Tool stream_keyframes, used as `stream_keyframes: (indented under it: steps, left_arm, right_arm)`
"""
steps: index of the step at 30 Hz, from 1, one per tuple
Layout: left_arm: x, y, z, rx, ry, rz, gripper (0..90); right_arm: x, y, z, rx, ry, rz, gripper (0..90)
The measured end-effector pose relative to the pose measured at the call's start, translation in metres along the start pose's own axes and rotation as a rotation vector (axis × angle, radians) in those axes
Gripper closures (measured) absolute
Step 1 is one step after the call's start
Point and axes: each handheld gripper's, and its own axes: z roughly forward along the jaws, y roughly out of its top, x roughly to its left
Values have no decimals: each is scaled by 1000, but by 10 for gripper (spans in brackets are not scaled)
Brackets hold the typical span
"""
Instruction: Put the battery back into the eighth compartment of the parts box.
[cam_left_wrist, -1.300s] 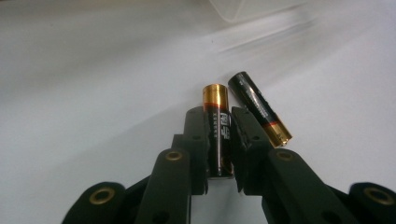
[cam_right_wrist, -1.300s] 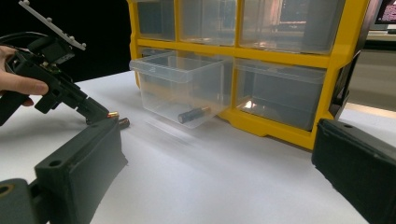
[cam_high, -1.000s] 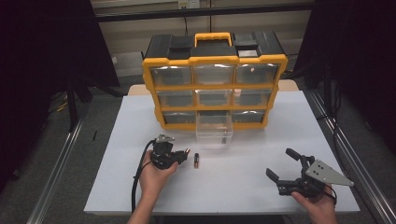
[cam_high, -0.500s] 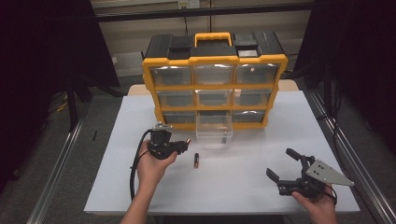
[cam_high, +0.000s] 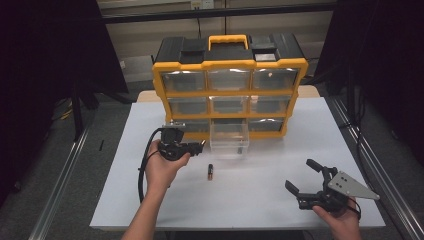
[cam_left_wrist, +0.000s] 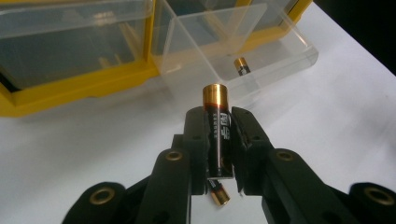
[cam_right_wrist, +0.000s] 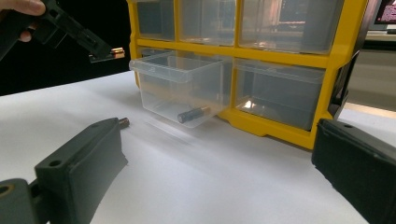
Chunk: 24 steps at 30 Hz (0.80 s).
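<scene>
My left gripper (cam_left_wrist: 219, 119) is shut on a black and gold battery (cam_left_wrist: 217, 128), whose gold end sticks out past the jaws. It hangs above the white table, left of the pulled-out clear drawer (cam_high: 229, 136); the same gripper (cam_high: 200, 145) is seen from above and the held battery (cam_right_wrist: 115, 52) from the right gripper view. A second battery (cam_high: 210, 171) lies on the table in front of the drawer. Another battery (cam_right_wrist: 193, 113) rests inside the drawer (cam_right_wrist: 180, 86). My right gripper (cam_high: 305, 176) is open near the front right of the table, holding nothing.
A yellow and black organiser (cam_high: 229, 85) with clear drawers stands at the back of the white table (cam_high: 260, 200). Dark floor and metal rails lie on both sides of the table.
My left gripper has lifted with the battery and moved toward the open drawer. The battery on the table and the right gripper have stayed put.
</scene>
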Motion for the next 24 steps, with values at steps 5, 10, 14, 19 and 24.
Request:
stream_keyframes:
  steps: [5, 10, 14, 19, 24]
  left_arm:
    - [-3, 7, 1, -2, -3, 4, 775]
    - [-3, 12, 0, -4, -5, 9, 775]
    - [-5, 17, 0, -15, -14, -6, 774]
    - [-6, 24, 1, 1, -13, 8, 775]
    - [-9, 31, 4, -6, -13, 6, 775]
  right_arm:
    - [0, 0, 0, -1, 2, -3, 15]
    - [0, 0, 0, 0, 3, -1, 15]
    - [0, 0, -1, -1, 1, 2, 16]
    - [1, 0, 0, 0, 5, 1, 16]
    - [0, 0, -1, -2, 7, 1, 15]
